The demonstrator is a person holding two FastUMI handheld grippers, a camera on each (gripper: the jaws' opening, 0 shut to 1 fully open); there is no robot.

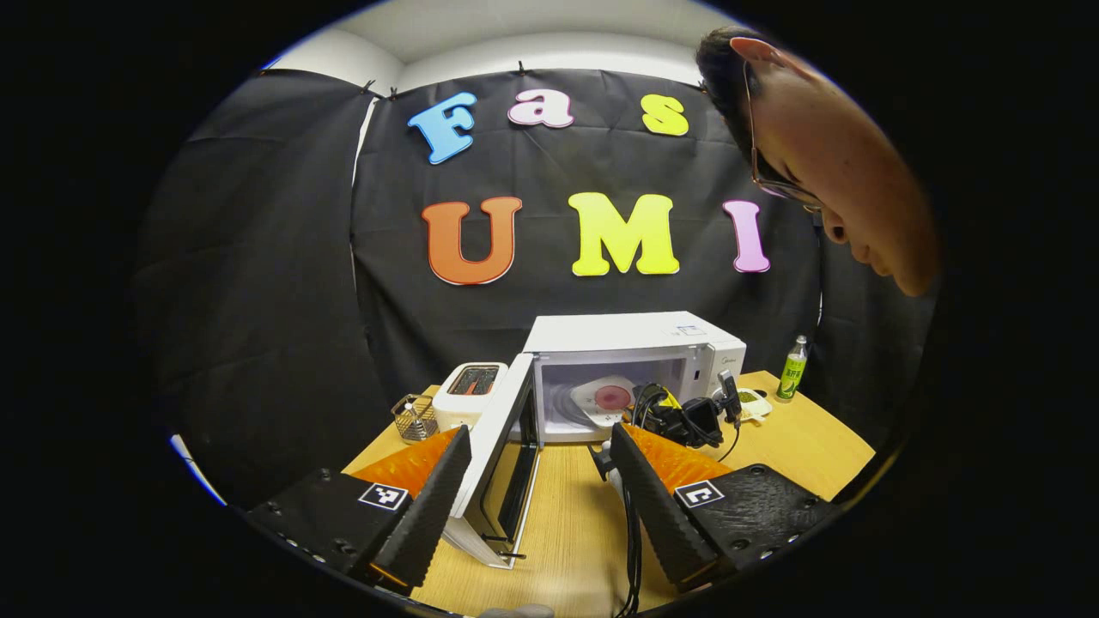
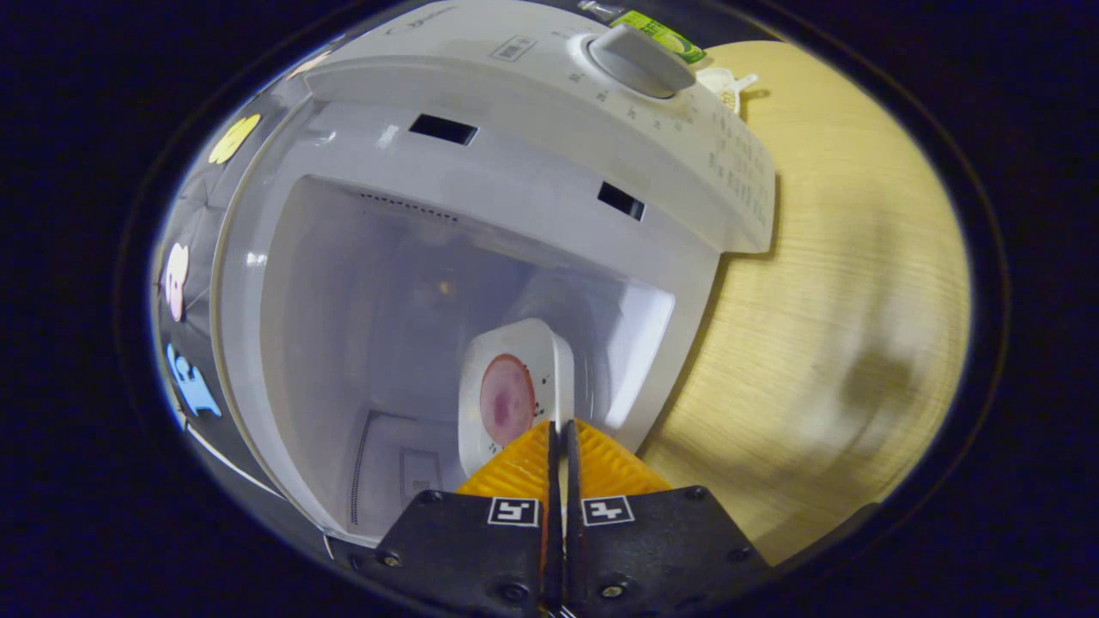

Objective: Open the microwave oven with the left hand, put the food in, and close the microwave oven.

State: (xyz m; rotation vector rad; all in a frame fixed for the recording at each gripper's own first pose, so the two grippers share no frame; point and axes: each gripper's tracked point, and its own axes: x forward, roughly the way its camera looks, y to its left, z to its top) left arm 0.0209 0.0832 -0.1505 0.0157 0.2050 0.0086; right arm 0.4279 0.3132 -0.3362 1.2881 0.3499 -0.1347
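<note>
Microwave stands open on the table, the plate of food inside its cavity, clamped by the right gripper jaws. Left gripper jaws are apart, the door between them.

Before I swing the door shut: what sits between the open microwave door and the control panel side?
In the left gripper view, the right gripper reaches in there, shut on the plate of food, beyond the door.

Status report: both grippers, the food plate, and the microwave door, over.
Left gripper open, idle. Right gripper shut on plate rim, plate inside microwave. Door open.
</note>
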